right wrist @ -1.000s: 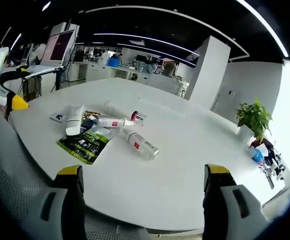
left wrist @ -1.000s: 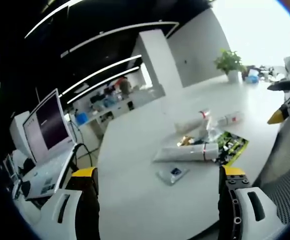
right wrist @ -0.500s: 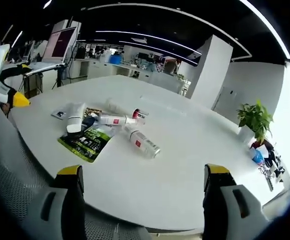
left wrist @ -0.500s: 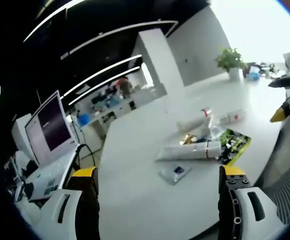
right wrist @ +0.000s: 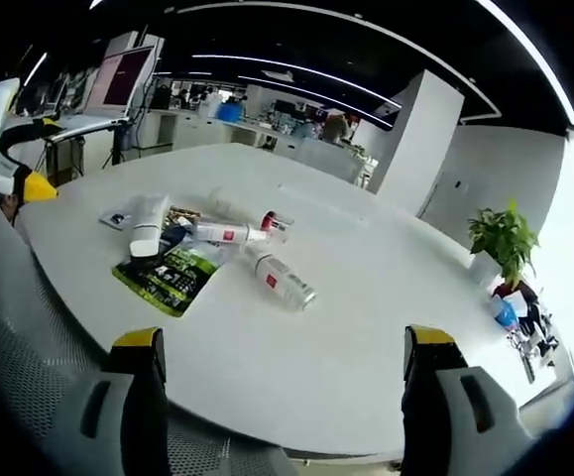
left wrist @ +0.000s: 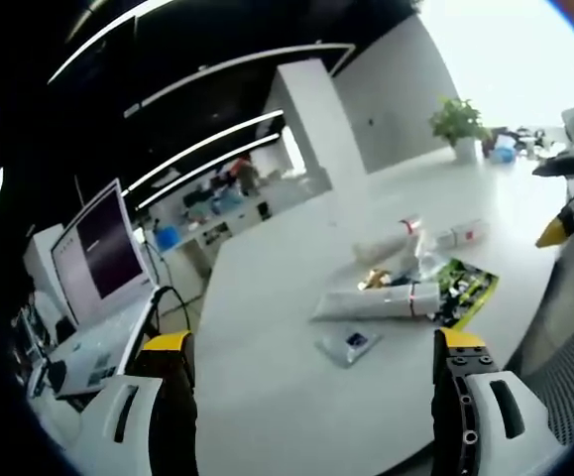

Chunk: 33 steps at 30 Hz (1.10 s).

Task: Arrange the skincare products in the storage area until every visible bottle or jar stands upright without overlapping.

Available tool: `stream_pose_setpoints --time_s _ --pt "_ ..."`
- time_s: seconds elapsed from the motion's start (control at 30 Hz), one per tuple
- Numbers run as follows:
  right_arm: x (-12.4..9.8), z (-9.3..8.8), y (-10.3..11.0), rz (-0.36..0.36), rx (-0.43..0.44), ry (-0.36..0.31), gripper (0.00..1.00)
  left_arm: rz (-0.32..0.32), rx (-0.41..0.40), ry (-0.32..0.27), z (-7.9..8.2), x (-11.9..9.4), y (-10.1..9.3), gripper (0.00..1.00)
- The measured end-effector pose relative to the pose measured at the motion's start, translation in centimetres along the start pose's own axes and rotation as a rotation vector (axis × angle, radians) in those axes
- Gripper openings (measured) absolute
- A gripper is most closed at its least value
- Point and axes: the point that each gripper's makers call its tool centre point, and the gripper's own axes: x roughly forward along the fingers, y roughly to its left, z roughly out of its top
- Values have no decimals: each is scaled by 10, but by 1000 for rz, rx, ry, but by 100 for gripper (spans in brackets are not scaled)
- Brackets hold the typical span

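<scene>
Several skincare items lie on their sides in a loose pile on the white table. A white tube lies beside a green and black packet. A slim bottle with a red label, a silver bottle and a pale bottle with a red cap lie flat. A small sachet rests apart. My left gripper is open, well short of the pile. My right gripper is open too, with nothing between its jaws.
A mesh chair back stands between me and the table. A potted plant sits at the table's far end. A monitor and desks stand off to one side. The other gripper shows at each view's edge.
Both views have shifted slightly, so the cameras moved a little. The items on the table lie as before, and both grippers stay open.
</scene>
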Motion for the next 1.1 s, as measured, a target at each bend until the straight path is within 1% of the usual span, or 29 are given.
stream_pose_setpoints --time_s 0.2,0.37,0.43,0.5,0.57,0.7,0.73,0.77,0.8,0.87,0.93,1.0,1.1 --pt "-1 2 0 2 -1 -11 99 6 7 10 -2 0 0 97" --pt "-1 2 1 5 7 -18 99 1 15 2 0 0 -1 97" --pt "-1 3 -1 -4 7 -25 99 4 10 -6 2 1 0 97" --pt "-1 3 -1 -3 11 -26 99 10 7 1 1 1 1 97" --pt "-2 4 -2 -10 5 -26 99 2 7 13 -1 1 -1 97" --pt "-3 3 -2 -13 -6 -19 99 -36 26 28 -4 1 -8 97" --pt "-4 4 -2 -15 0 -28 99 -39 32 28 -4 1 -8 97" --pt "-5 8 0 -13 5 -40 99 -30 43 21 -4 0 -5 97" --pt "-4 11 2 -7 -6 -59 99 -14 34 21 -4 0 -2 97" --pt "-3 6 0 -11 -1 -28 99 -24 -5 19 -3 -1 -3 97" --pt "-2 4 1 0 3 -26 99 -21 6 36 -6 0 -4 97" --pt "-2 2 1 -2 -2 -17 99 -21 33 48 -7 1 -5 97" --pt "-2 2 1 2 -2 -14 99 -45 16 77 -11 1 -8 97"
